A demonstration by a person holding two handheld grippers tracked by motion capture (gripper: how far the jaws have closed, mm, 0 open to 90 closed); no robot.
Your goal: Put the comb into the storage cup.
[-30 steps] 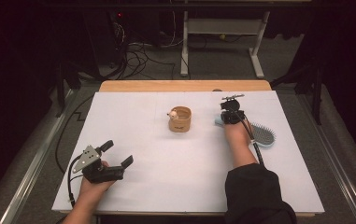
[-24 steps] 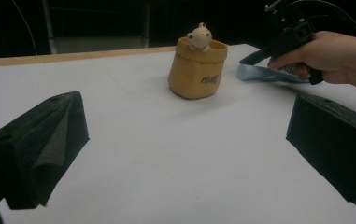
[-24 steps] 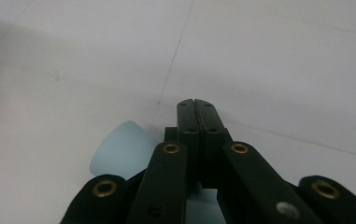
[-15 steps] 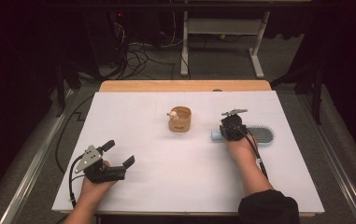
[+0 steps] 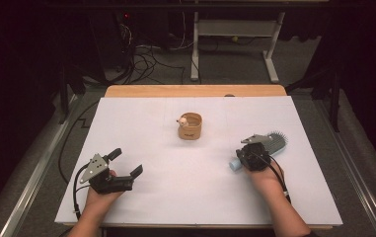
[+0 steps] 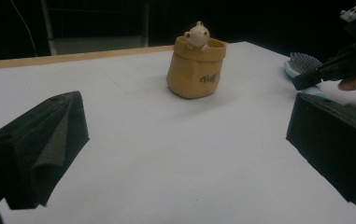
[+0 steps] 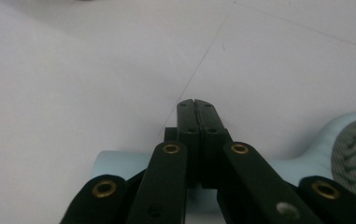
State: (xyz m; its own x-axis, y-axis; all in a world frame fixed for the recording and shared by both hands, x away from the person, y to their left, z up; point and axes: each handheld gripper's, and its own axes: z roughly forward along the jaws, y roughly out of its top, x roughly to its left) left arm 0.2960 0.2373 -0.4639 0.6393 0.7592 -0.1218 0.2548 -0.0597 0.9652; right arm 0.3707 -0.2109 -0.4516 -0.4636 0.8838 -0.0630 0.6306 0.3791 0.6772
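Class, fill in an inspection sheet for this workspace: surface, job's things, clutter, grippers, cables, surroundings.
Surface: white table, wooden strip at far edge.
Job's things: light blue hairbrush lying flat, handle under the right gripper; tan pot with small figure on its rim, upright mid-table.
Clutter: nothing seen.
Grippers: right shut, jaws together above the brush handle; left gripper open, nothing between jaws.
Cables: one trailing from each gripper; a tangle on the floor beyond.
Surroundings: dark room, white stand frame behind.

My left gripper (image 5: 125, 164) sits low with jaws spread wide — the right gripper (image 5: 248, 159) (jaws pressed together) points down.
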